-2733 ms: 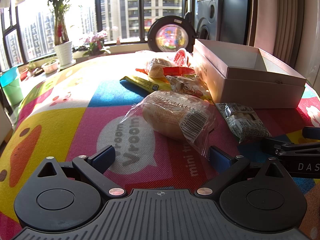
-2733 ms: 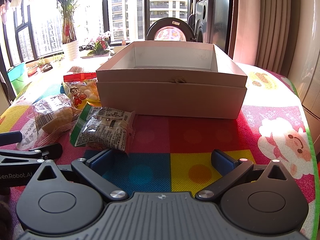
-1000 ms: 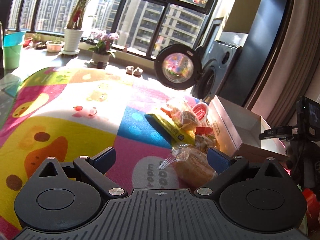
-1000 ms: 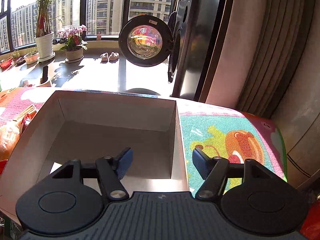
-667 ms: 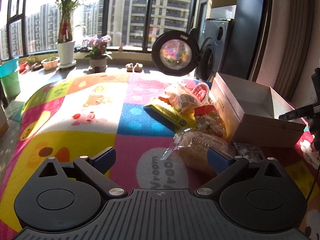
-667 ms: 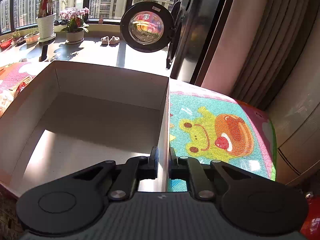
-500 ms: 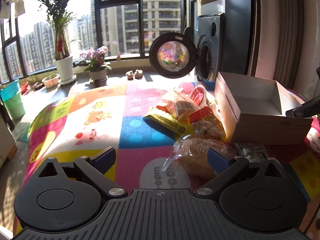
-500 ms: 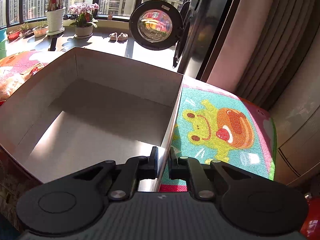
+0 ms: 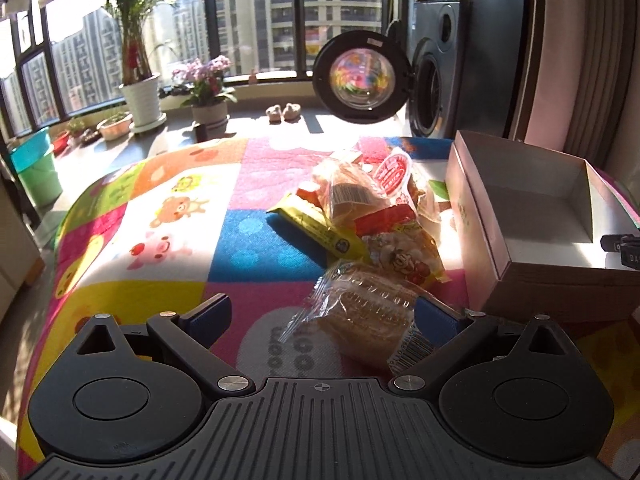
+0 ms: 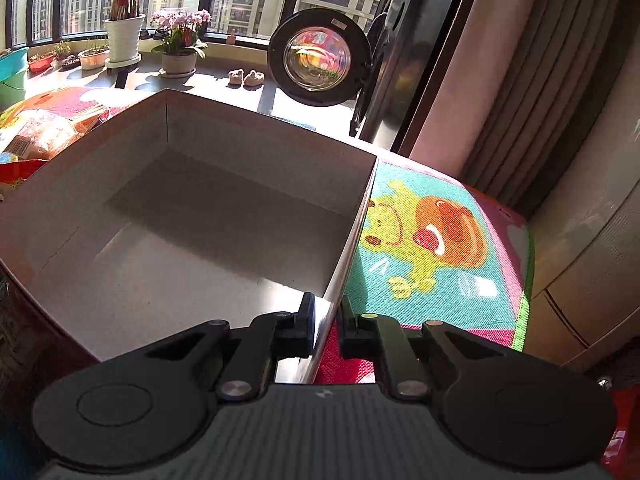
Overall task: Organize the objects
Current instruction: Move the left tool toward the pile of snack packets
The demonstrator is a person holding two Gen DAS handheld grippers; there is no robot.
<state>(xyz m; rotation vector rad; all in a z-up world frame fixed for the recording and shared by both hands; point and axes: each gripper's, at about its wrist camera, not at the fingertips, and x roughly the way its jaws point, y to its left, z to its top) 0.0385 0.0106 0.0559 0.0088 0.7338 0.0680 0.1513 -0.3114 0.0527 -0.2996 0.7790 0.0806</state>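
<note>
An open, empty cardboard box [image 9: 532, 216] [image 10: 192, 236] stands on the colourful play mat [image 9: 168, 216]. My right gripper [image 10: 326, 320] is shut on the box's right wall near its front corner, one pad inside and one outside. Left of the box lies a heap of wrapped snacks: a bagged bun [image 9: 372, 312] nearest me, a cartoon-printed bag [image 9: 404, 256], a yellow bar wrapper [image 9: 320, 228] and another bun bag [image 9: 348, 196]. My left gripper [image 9: 320, 312] hangs open above the mat, its right finger close to the near bun, nothing gripped.
A washing machine with its round door [image 9: 362, 80] swung open stands behind the mat. Potted plants [image 9: 140, 96] and a green bucket [image 9: 38, 168] line the window at the left. A curtain [image 10: 540, 92] and cabinet close off the right side.
My right gripper shut on the box's right wall and the box has swung round in its view. My left gripper rolled level and drew back over the mat, staying open.
</note>
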